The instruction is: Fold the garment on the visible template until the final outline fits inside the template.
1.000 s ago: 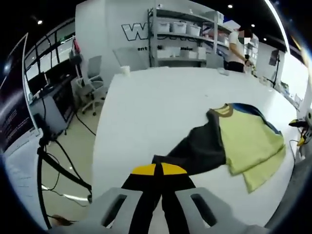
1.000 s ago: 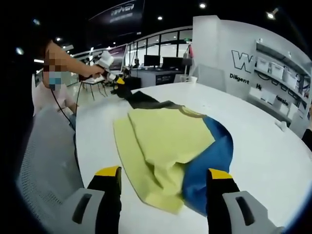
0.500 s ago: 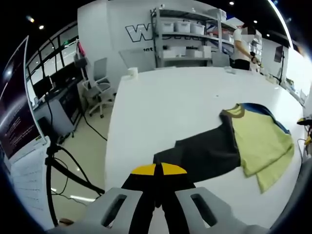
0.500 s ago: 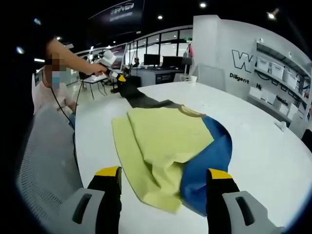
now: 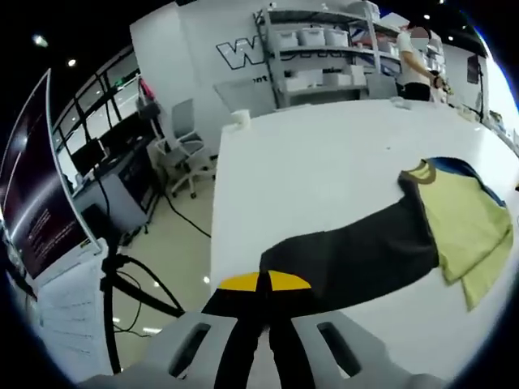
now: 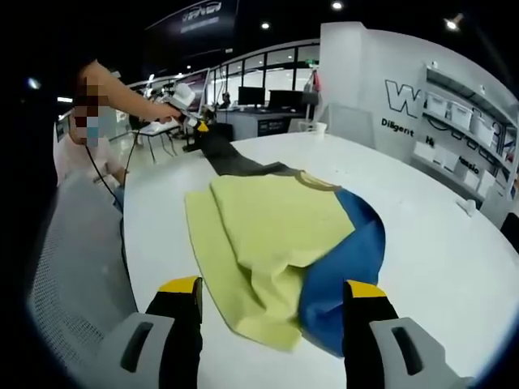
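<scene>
1. Left gripper view, far left: a dark monitor panel [image 5: 36, 203] stands at the frame edge, with a black tripod [image 5: 122, 284] on the floor beside it
2. Further back on the floor, a grey office chair [image 5: 188, 146] sits near the table corner; a white cup [image 5: 241, 118] stands on that corner
3. The left gripper [image 5: 260, 284] has its yellow-tipped jaws pressed together, clamped on the dark sleeve end of the garment [image 5: 365, 255]
4. The garment runs from those jaws across the white table [image 5: 324, 170] toward the right; its dark part is pulled out long, its yellow-green body lies flat at the far right with a blue part behind it
5. Shelving [image 5: 324, 49] with white bins stands behind the table, and a person [image 5: 418, 61] is next to it
6. Right gripper view, left: a person's hand [image 6: 154, 109] holds the left gripper at the far table edge, the dark sleeve reaching up to it
7. Centre: the yellow-green body lies folded over itself, blue fabric showing along its right side
8. Bottom: the right gripper [image 6: 272, 308] has its jaws wide apart, holding nothing, just above the near hem
9. No template outline can be made out on the table
</scene>
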`<state>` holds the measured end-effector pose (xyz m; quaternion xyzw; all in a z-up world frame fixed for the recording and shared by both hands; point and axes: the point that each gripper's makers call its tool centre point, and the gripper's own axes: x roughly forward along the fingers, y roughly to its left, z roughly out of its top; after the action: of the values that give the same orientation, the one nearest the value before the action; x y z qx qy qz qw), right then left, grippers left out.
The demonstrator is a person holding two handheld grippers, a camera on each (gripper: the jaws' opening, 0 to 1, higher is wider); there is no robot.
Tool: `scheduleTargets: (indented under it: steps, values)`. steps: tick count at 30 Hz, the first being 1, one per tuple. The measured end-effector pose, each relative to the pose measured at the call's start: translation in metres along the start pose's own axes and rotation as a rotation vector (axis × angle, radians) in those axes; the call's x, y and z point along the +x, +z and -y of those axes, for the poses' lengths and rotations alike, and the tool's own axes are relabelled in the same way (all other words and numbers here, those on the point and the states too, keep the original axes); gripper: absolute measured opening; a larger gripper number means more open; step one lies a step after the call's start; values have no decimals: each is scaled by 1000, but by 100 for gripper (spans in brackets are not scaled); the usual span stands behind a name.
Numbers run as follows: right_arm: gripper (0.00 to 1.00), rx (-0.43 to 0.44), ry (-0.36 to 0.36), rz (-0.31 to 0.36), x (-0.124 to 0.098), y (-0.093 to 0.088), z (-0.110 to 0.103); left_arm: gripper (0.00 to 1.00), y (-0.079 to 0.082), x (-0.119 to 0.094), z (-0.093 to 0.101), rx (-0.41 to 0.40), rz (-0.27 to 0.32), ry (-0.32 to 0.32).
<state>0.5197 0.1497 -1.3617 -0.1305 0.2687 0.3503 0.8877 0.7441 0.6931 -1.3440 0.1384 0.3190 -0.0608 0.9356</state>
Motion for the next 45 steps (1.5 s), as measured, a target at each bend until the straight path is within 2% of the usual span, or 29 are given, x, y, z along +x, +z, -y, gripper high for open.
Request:
scheduleTargets:
  steps: [7, 12, 17, 19, 24, 26, 33, 45]
  values:
    - [68, -4, 1, -7, 1, 0, -1, 5, -7, 8, -2, 28, -26, 13]
    - [68, -4, 1, -13, 1, 0, -1, 5, -11, 16, -14, 58, -34, 45]
    - [68, 1, -4, -16, 0, -1, 0, 6, -15, 23, -16, 101, -44, 36]
    - [68, 3, -5, -17, 0, -2, 1, 9, -15, 25, -17, 125, -39, 40]
    - [68, 4, -3, -15, 1, -1, -1, 21, -19, 28, -19, 126, -41, 42]
    - [68, 1, 0, -14, 2, 0, -1, 24, -19, 28, -19, 126, -40, 46]
    - [68, 1, 2, -11, 2, 0, -1, 23, -11, 24, -6, 134, -15, 17]
    - [68, 8, -10, -3, 2, 0, 2, 25, 2, -3, 39, 132, 39, -59]
